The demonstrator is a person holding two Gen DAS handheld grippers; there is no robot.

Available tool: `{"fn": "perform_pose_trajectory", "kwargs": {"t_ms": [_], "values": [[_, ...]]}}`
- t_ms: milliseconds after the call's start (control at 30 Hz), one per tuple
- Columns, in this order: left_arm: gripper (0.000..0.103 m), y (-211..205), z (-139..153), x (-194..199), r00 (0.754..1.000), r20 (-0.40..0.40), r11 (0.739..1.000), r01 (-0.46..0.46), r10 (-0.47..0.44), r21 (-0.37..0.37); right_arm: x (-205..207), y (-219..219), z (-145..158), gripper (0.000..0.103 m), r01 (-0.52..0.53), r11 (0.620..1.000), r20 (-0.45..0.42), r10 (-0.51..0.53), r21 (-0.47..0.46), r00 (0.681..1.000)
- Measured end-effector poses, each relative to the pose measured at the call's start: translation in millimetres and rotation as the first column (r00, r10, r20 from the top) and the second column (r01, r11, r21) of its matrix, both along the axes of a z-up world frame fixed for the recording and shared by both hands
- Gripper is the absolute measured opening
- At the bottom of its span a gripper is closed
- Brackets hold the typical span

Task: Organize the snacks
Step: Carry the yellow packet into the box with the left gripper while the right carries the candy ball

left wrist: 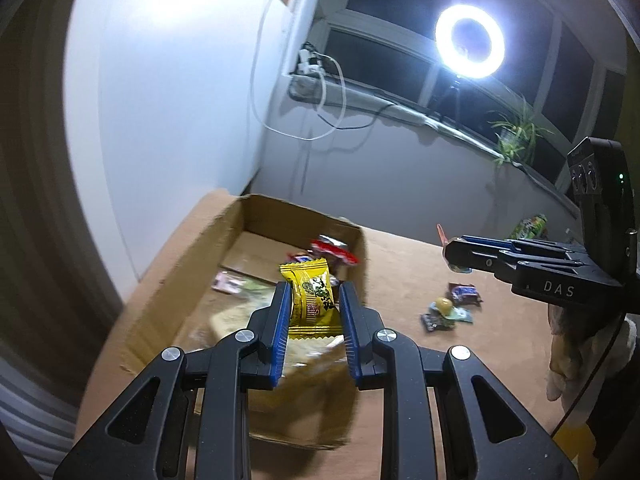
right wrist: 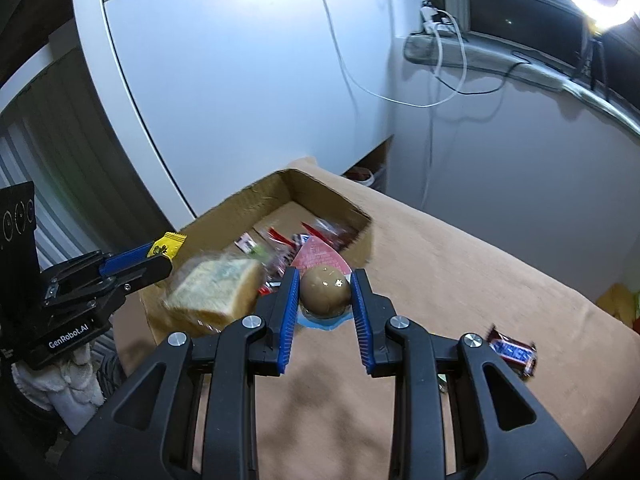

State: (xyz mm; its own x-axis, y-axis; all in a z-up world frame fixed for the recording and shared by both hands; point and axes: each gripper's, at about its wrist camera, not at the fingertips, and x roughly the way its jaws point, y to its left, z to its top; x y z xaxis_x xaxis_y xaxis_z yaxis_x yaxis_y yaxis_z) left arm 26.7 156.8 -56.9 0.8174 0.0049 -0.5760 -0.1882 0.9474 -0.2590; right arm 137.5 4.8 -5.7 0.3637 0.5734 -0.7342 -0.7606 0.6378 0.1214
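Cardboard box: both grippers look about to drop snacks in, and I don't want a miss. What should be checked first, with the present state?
1. Left gripper grips the yellow packet: ok.
2. Right gripper grips the packaged egg: ok.
3. Box open on top: ok.
4. Room left in the box beside the bread and wrappers: ok.
5. Packet over the box opening: ok.
6. Egg past the box's near wall: cannot tell.
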Motion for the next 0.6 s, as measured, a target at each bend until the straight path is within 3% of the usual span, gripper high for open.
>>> {"fn": "perform_pose_trajectory", "kwargs": {"t_ms": [600], "values": [[0.023, 54, -29, 11, 0.993, -0.064, 0.993, -0.105, 0.102, -0.046, 10, 78, -32, 0.027, -0.070, 0.996, -0.081, 0.066, -0.050, 0.994]]}}
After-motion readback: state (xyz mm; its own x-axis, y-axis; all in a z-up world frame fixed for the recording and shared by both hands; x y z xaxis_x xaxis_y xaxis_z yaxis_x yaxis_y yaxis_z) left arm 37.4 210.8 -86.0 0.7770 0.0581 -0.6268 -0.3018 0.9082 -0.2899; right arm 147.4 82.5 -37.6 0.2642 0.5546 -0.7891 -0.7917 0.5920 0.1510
